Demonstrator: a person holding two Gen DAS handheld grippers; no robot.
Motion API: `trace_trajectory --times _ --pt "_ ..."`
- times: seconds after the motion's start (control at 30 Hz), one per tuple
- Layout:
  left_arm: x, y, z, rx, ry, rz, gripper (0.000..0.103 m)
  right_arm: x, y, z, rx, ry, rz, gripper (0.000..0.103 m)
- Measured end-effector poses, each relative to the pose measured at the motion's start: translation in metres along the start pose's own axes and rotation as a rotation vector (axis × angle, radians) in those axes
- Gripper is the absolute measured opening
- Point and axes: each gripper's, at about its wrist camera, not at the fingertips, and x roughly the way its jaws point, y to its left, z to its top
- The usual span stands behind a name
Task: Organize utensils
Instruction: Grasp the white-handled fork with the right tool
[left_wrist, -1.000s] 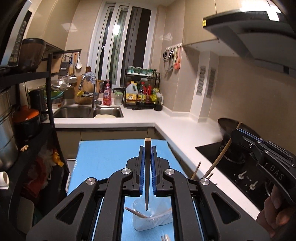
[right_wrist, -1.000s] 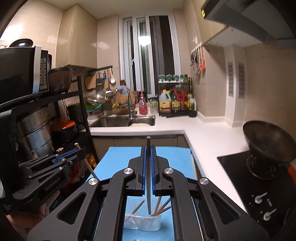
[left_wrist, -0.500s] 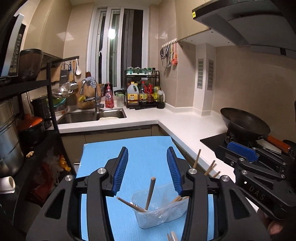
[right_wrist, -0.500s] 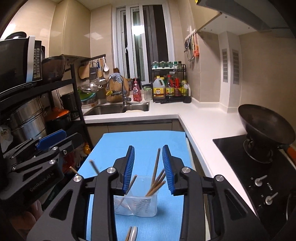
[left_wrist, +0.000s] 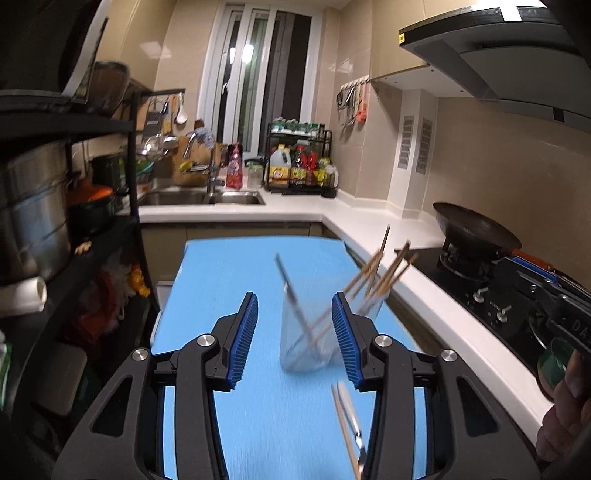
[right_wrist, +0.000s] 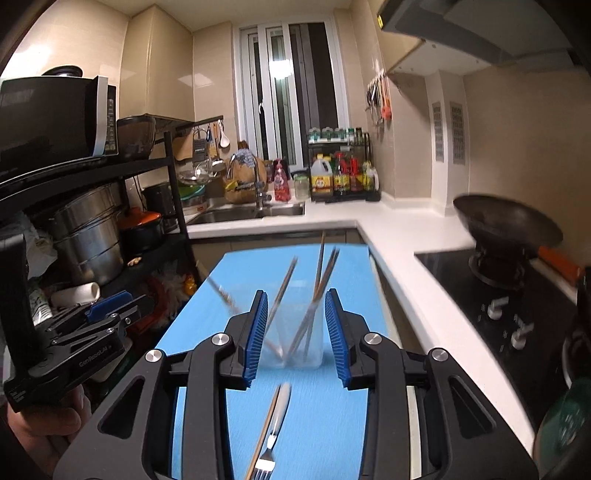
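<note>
- Left gripper (left_wrist: 294, 338): ribbed blue pads parted after just closing a little, gripping nothing; the clear plastic cup (left_wrist: 310, 332) stands upright beyond them at 12 o'clock.
- Right gripper (right_wrist: 295, 336): ridged blue pads part-open, empty, framing the same cup.
- Thin wooden chopsticks (right_wrist: 320, 273) lean splayed inside the cup.
- A steel fork (right_wrist: 275, 428) and one chopstick lie flat at 6 o'clock on the smooth blue mat (right_wrist: 325, 424).
</note>
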Motion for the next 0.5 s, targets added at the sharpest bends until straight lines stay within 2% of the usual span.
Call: trace_trajectory --times 0.07,0.17,0.37,0.5 --pt "-0.007 0.007 -0.023 -0.013 0.029 0.007 0.035 -0.004 0.000 -0.025 0.024 0.032 0.011 0.032" --pt "-0.019 0.016 -0.056 -0.046 0.063 0.012 0.032 -0.003 -0.002 -0.065 0.092 0.099 0.034 0.023" --pt "-0.033 0.028 -0.124 -0.153 0.119 0.056 0.032 0.032 -0.016 -0.170 0.438 0.344 0.144 0.025" --pt "-0.024 0.028 -0.155 -0.174 0.200 0.047 0.032 0.052 -0.023 -0.209 0.605 0.440 0.160 0.026"
